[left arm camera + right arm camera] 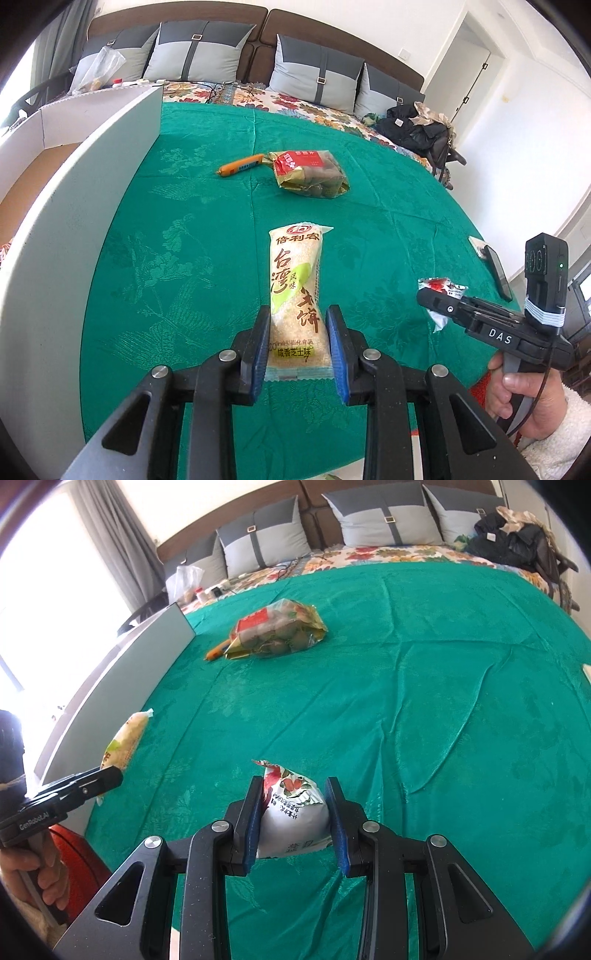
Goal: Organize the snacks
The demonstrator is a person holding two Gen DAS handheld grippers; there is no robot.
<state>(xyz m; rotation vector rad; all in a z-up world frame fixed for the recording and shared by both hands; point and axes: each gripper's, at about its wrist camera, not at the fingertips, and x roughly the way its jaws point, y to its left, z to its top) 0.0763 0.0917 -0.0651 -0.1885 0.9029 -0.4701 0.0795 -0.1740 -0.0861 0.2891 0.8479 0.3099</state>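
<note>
L hand-held gripper clamps rice cracker, R hand-held gripper clamps pouch, both lifted, prob. for box.

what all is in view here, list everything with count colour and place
rice cracker pack: 1, yellow-green, between left gripper's pads
small snack packet: 1, white with red print, between right gripper's pads
bag of brown snacks: 1, gold and red, mid-bed
sausage stick: 1, orange, beside that bag
white box: 1, left of cloth
green cloth: 1, over bed
pillows: 4, grey, at headboard
phone: 1, black, right edge
left gripper: 1, black
right gripper: 1, black
</note>
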